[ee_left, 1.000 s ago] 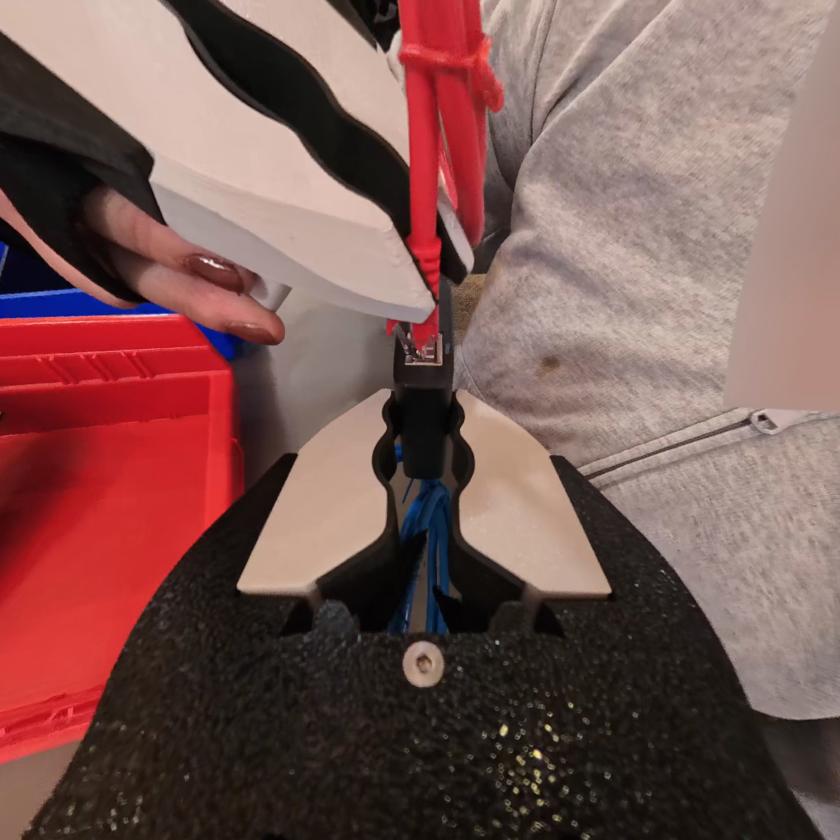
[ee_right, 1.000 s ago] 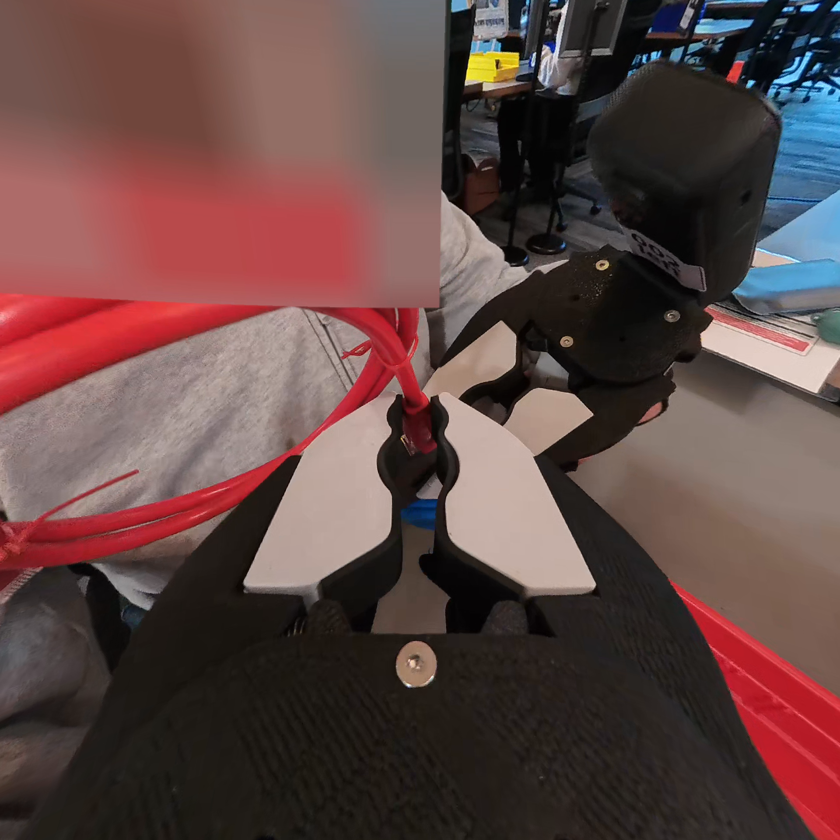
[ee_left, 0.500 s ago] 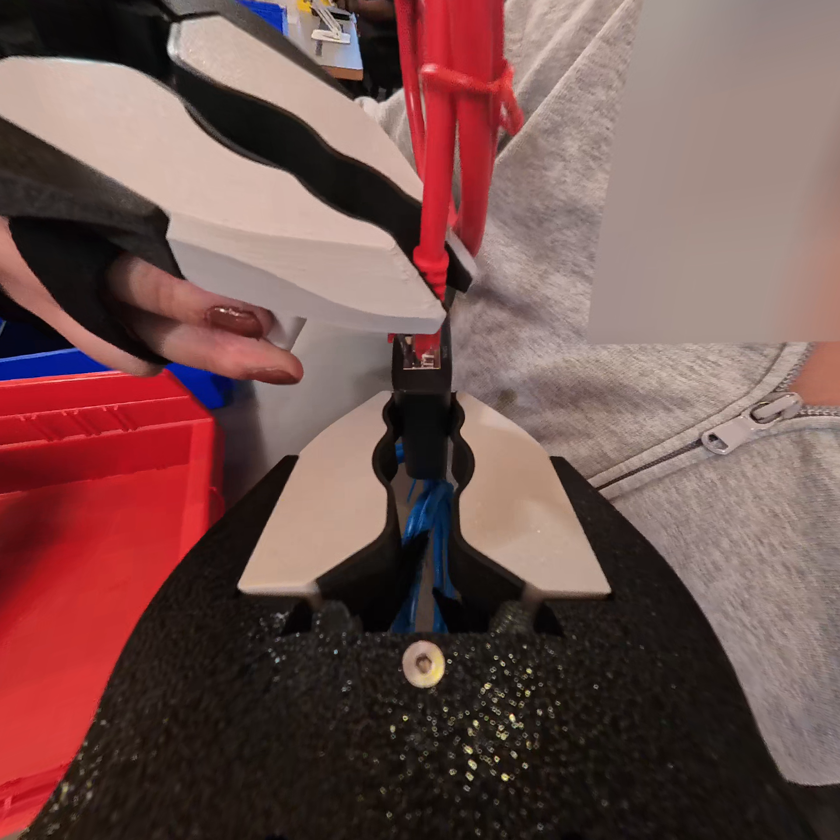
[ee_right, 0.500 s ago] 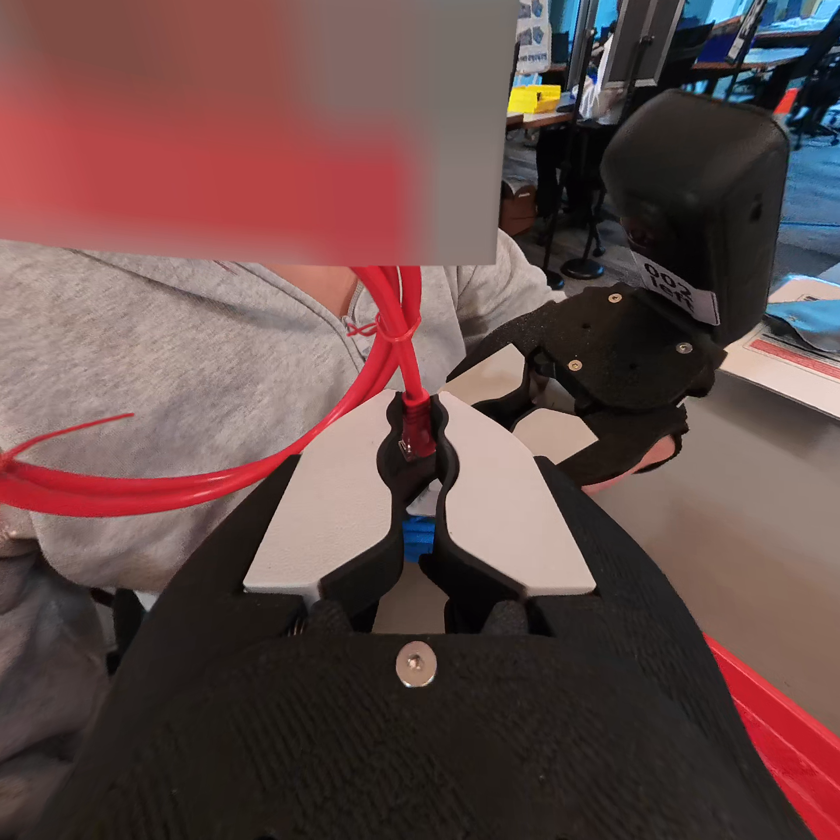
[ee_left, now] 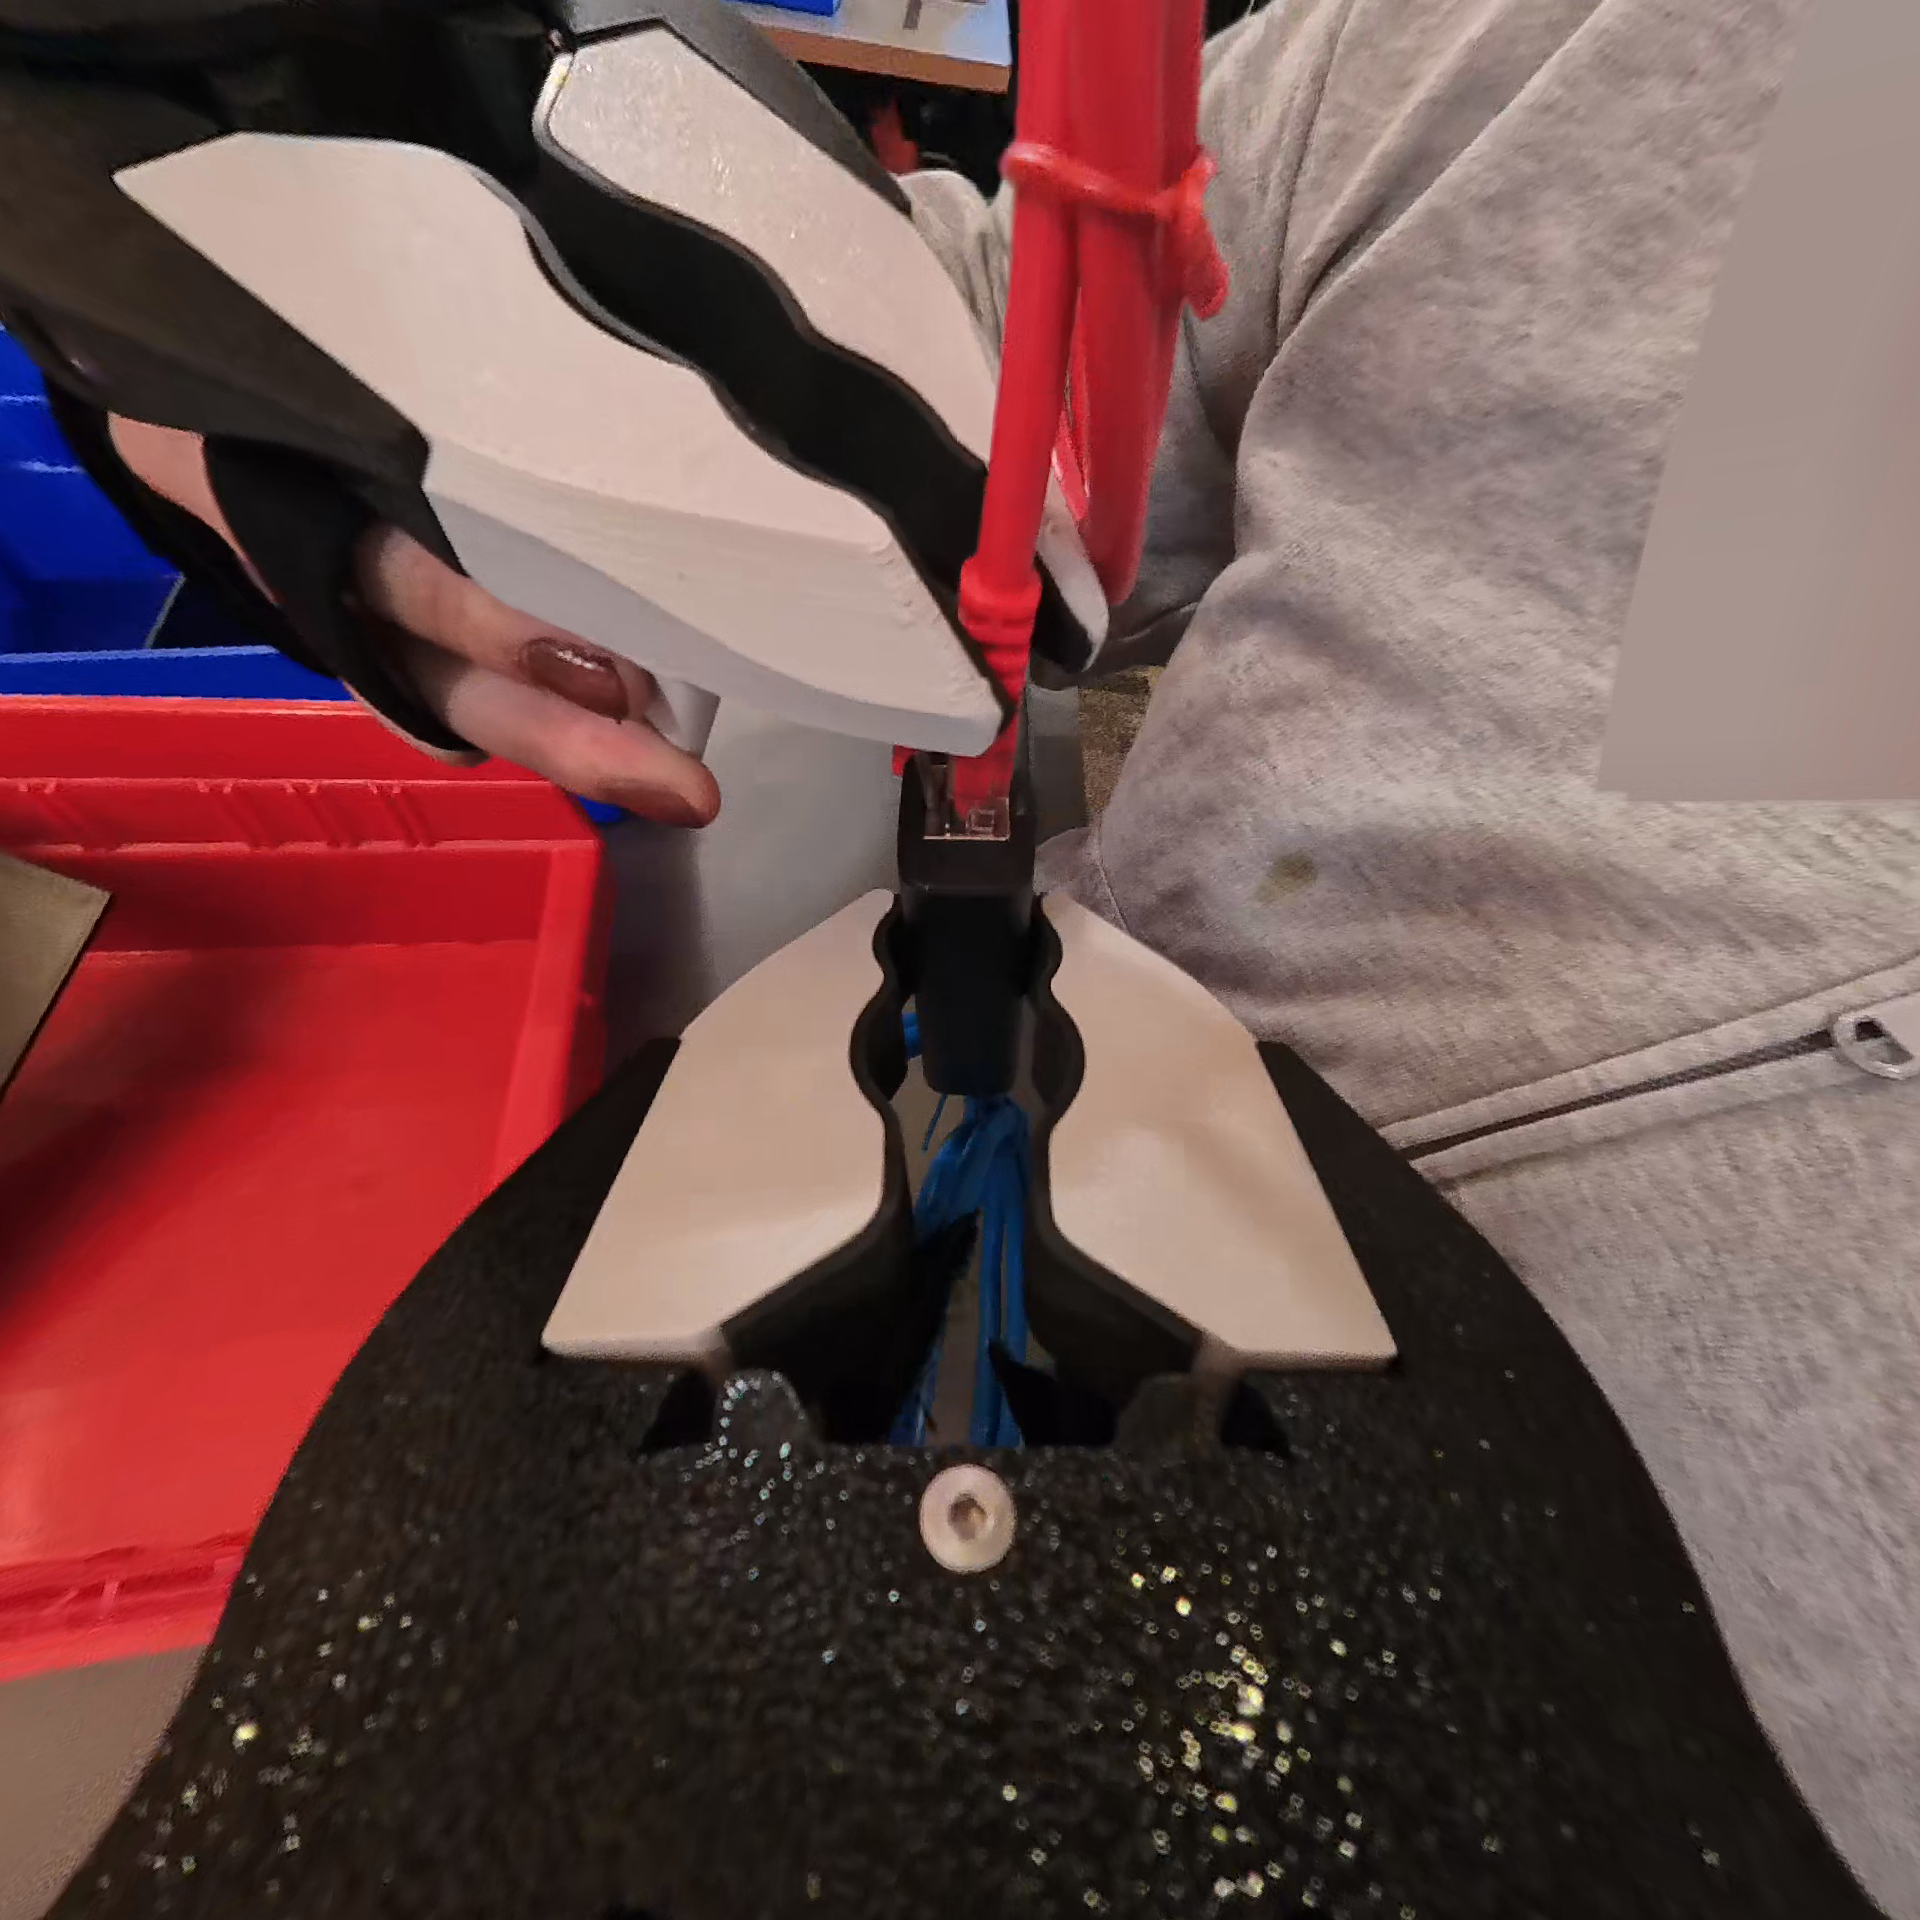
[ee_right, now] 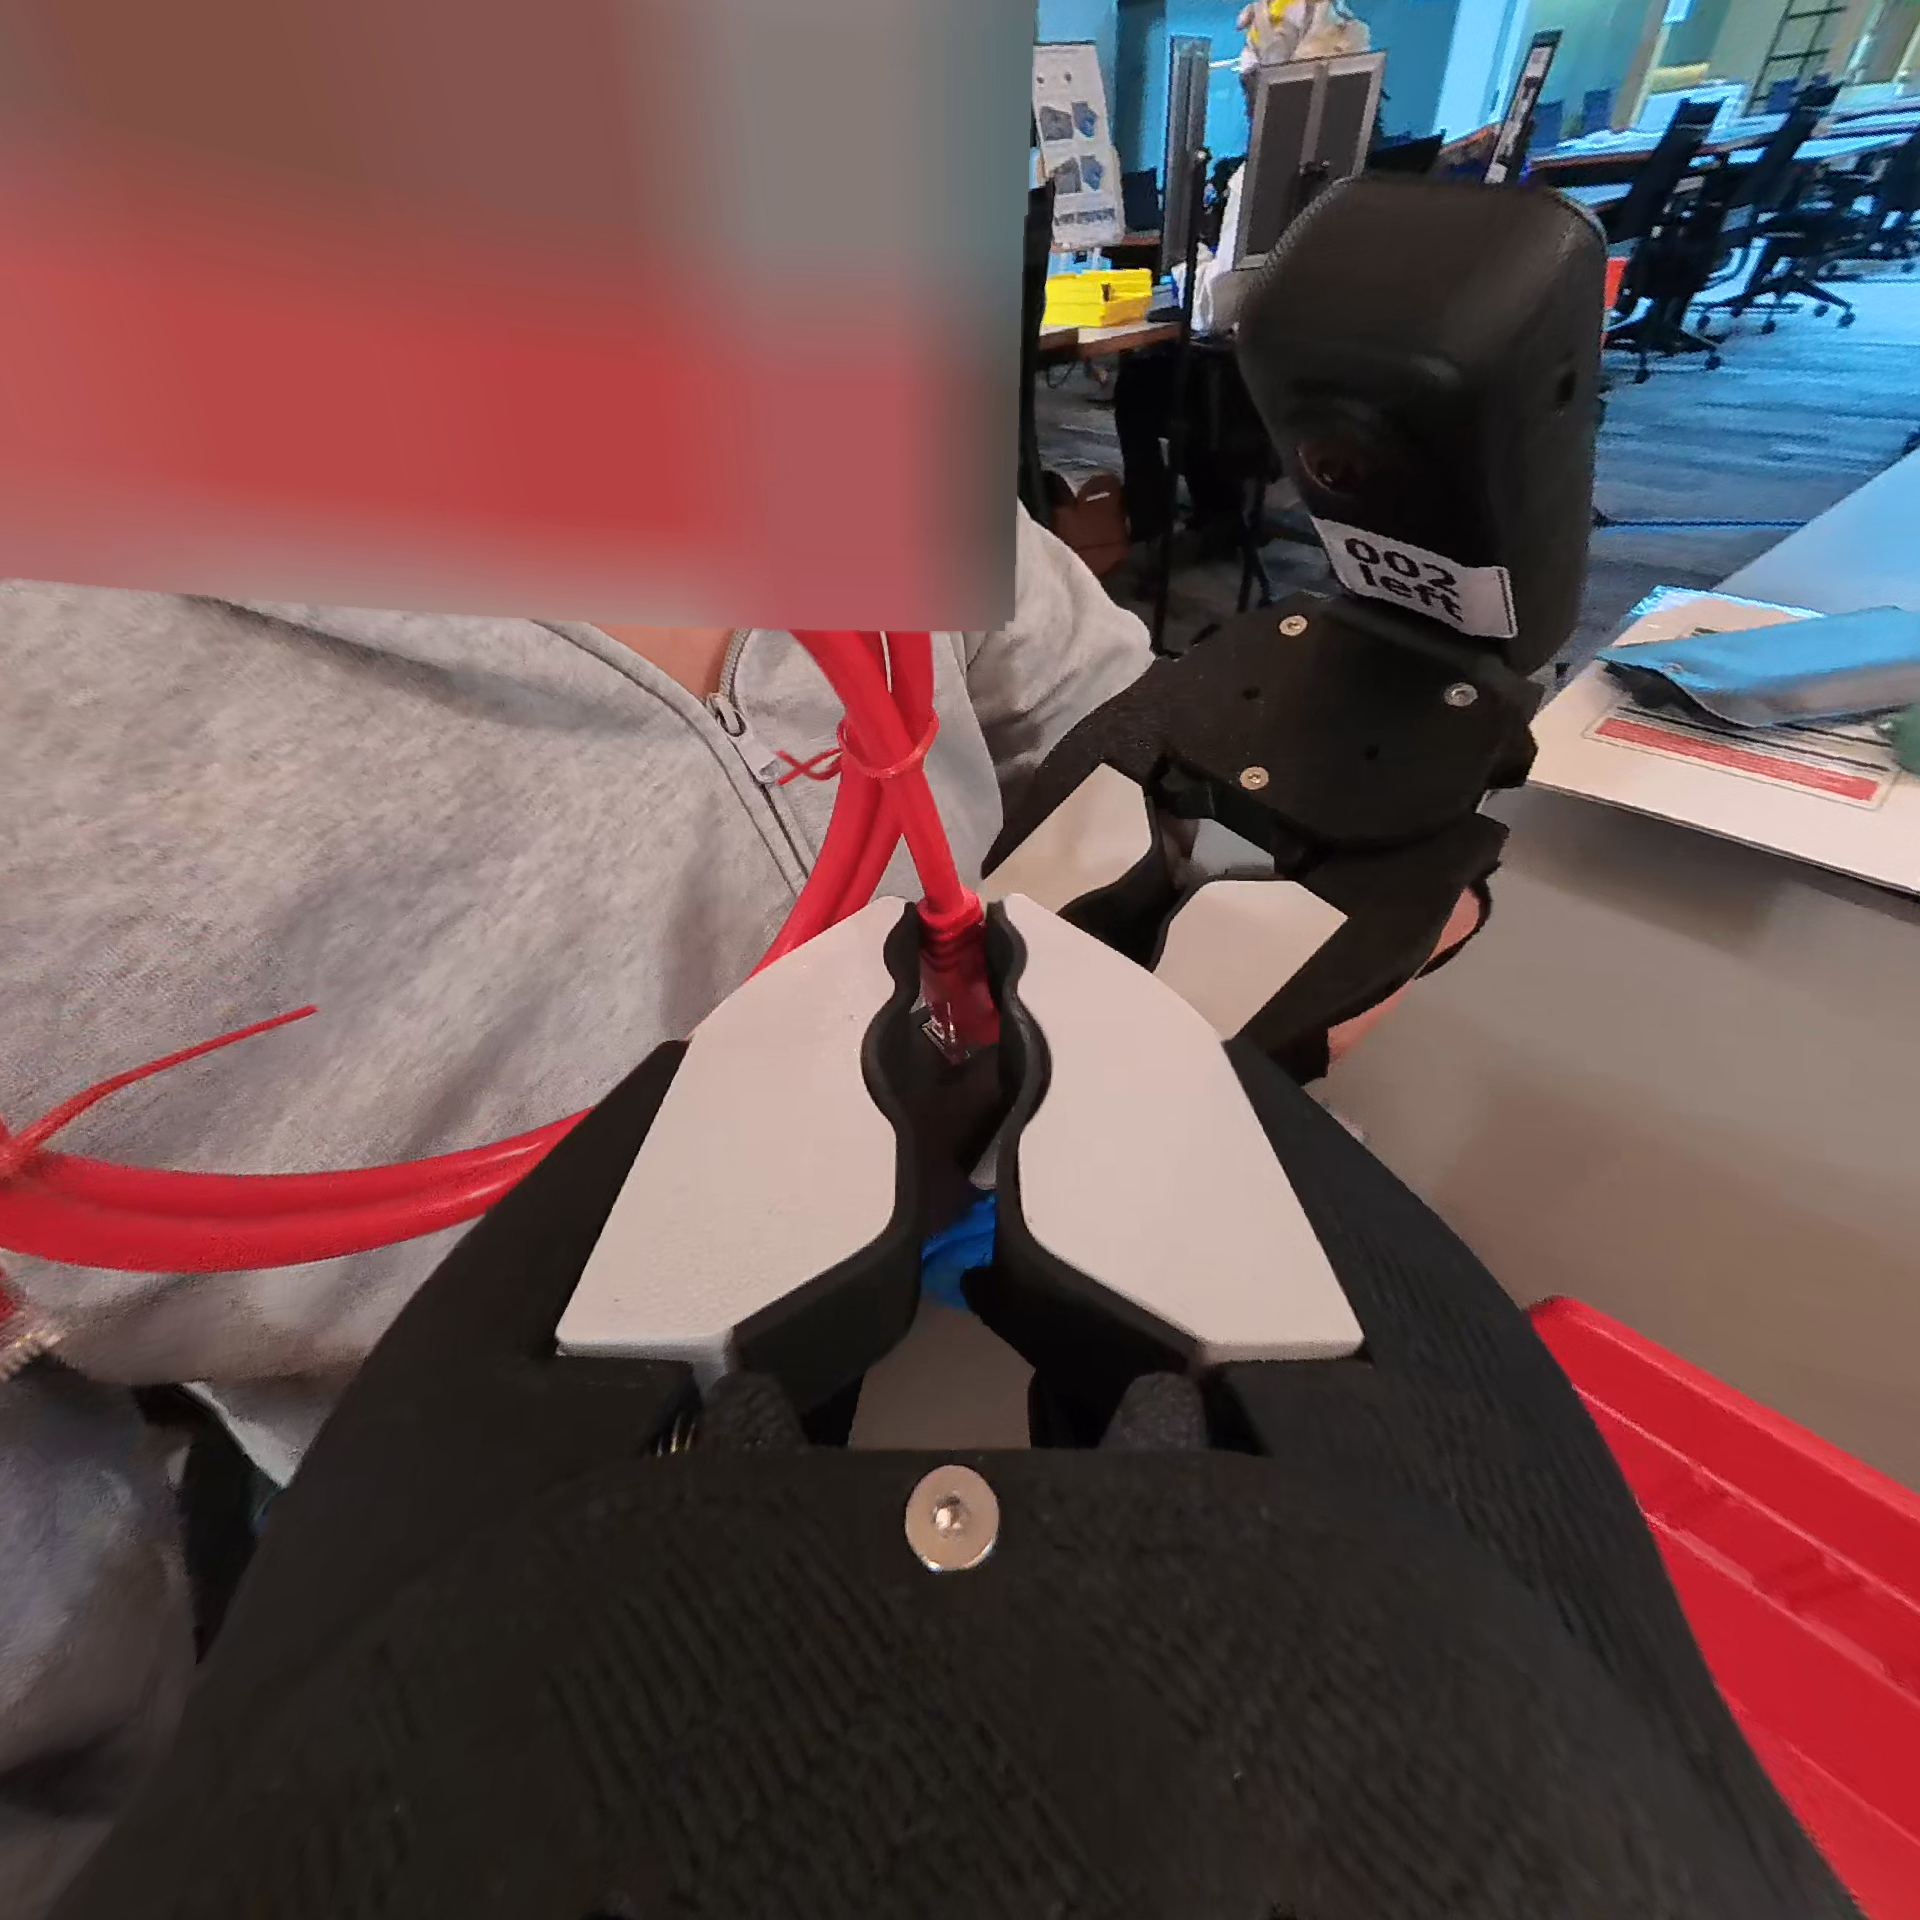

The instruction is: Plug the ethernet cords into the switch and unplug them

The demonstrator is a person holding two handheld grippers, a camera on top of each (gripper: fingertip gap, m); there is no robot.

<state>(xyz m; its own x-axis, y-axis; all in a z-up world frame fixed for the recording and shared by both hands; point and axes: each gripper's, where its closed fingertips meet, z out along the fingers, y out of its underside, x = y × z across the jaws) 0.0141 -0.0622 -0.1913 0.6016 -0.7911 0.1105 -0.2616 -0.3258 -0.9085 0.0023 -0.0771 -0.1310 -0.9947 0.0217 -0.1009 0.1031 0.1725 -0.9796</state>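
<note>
My left gripper [ee_left: 964, 920] is shut on a small black switch body [ee_left: 964, 977] and holds it upright; blue cord strands [ee_left: 977, 1195] hang from it between the fingers. My right gripper [ee_right: 951, 925] is shut on the red ethernet plug [ee_right: 958, 987], and its red cord [ee_right: 894, 748] loops away, tied with a red twist tie. In the left wrist view the right gripper [ee_left: 1023, 675] comes in from the upper left, and the red plug's clear tip [ee_left: 982, 805] sits in the switch's top socket. The left gripper also shows in the right wrist view [ee_right: 1174, 894].
A red bin [ee_left: 260, 1039] and a blue bin [ee_left: 62, 520] stand at the left. A person in a grey hoodie [ee_left: 1455, 727] is close behind both grippers. A grey table [ee_right: 1662, 1091] carries a paper sheet and a silvery pouch [ee_right: 1766, 675]. The tips of one gripper are about 6 cm away from the tips of the other.
Both grippers have shifted together in front of the person, so the background has moved. The red plug stays at the switch's socket and both grasps hold.
</note>
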